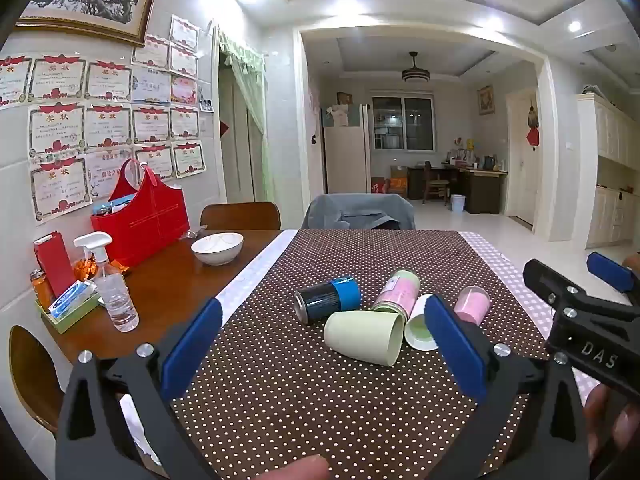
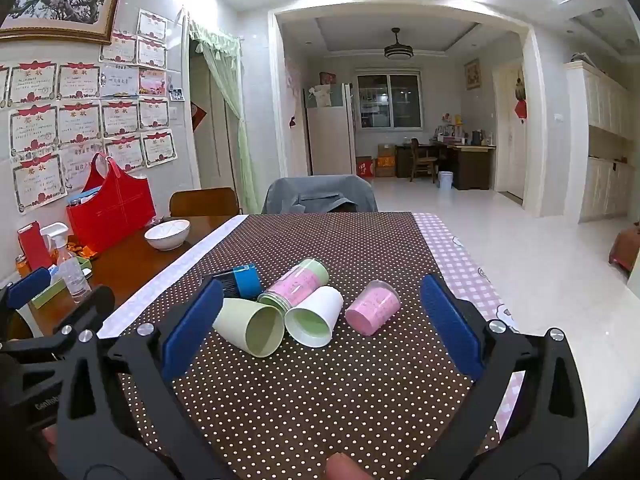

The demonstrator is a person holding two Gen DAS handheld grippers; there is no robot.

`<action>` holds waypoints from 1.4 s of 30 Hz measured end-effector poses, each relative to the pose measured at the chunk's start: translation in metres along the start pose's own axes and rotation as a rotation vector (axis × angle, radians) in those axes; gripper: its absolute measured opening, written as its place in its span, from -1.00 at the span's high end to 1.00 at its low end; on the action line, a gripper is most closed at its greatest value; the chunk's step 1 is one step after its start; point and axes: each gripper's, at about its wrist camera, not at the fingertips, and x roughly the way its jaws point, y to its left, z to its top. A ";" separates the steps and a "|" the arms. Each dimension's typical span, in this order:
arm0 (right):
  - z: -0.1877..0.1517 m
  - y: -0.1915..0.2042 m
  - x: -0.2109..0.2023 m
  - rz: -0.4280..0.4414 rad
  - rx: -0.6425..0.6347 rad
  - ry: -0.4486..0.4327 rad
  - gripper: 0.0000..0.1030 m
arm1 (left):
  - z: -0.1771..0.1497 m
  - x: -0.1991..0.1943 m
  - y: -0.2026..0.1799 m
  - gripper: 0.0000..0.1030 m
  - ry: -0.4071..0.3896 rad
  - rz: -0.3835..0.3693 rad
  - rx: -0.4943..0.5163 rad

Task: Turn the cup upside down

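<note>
Two matching black handheld grippers, blue pads on every finger.

The left gripper (image 1: 320, 340) shows angular black arms with cut-out slots, silver screw heads at the joints and long blue pads on the inner faces of its fingers (image 1: 192, 350). The right gripper (image 2: 320, 320) is built the same; seen from the left one, its black body carries white letters "DAS".

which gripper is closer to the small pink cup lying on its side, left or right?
Right, probably. The pink cup lies ahead between the open fingers of the right gripper, toward its right finger. The left gripper sits further left, facing the pale green cup; the pink cup peeks past its right finger.
</note>
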 end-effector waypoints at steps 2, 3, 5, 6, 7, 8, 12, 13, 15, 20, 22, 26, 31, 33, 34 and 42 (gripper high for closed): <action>0.000 0.000 -0.001 -0.001 0.000 -0.003 -0.88 | 0.000 0.000 0.000 -0.93 -0.001 0.000 0.000; 0.000 0.000 -0.001 -0.002 0.000 -0.003 -0.88 | 0.000 0.000 0.000 -0.93 -0.001 0.001 0.000; 0.000 0.000 0.000 -0.001 0.000 -0.002 -0.88 | 0.000 0.000 -0.001 -0.93 -0.002 0.000 0.001; 0.000 0.000 0.000 -0.002 -0.001 -0.002 -0.88 | 0.000 0.000 0.000 -0.93 -0.001 0.000 -0.002; 0.000 0.000 0.000 -0.003 -0.002 -0.004 -0.88 | 0.000 0.000 0.000 -0.93 -0.002 0.000 -0.003; 0.001 0.001 0.000 -0.003 -0.003 -0.004 -0.88 | 0.000 0.000 0.001 -0.93 -0.002 0.000 -0.004; 0.003 0.000 -0.002 -0.006 -0.002 -0.010 -0.88 | 0.000 0.001 0.000 -0.93 -0.001 0.000 -0.003; 0.003 0.000 -0.002 -0.006 -0.002 -0.011 -0.88 | 0.000 0.001 0.000 -0.93 -0.001 -0.001 -0.003; 0.008 0.002 -0.005 -0.005 -0.002 -0.013 -0.88 | 0.000 0.001 0.000 -0.93 -0.003 0.000 -0.004; 0.006 -0.002 -0.008 -0.003 0.001 -0.016 -0.88 | 0.003 -0.001 0.002 -0.93 -0.004 -0.001 -0.004; 0.006 -0.002 -0.008 -0.004 0.000 -0.016 -0.88 | 0.003 -0.002 0.002 -0.93 -0.005 -0.001 -0.005; 0.006 -0.002 -0.008 -0.003 0.000 -0.017 -0.88 | 0.004 -0.005 0.003 -0.93 -0.006 -0.001 -0.005; 0.006 -0.003 -0.007 -0.002 0.000 -0.016 -0.88 | 0.005 -0.007 0.004 -0.93 -0.007 -0.001 -0.006; 0.006 -0.002 -0.007 -0.002 -0.001 -0.016 -0.88 | 0.004 -0.006 0.003 -0.93 -0.007 -0.001 -0.005; 0.005 -0.002 -0.007 -0.001 0.000 -0.015 -0.88 | 0.005 -0.006 0.004 -0.93 -0.007 -0.001 -0.006; 0.006 -0.002 -0.007 -0.002 -0.001 -0.015 -0.88 | 0.008 -0.006 0.003 -0.93 -0.009 -0.001 -0.006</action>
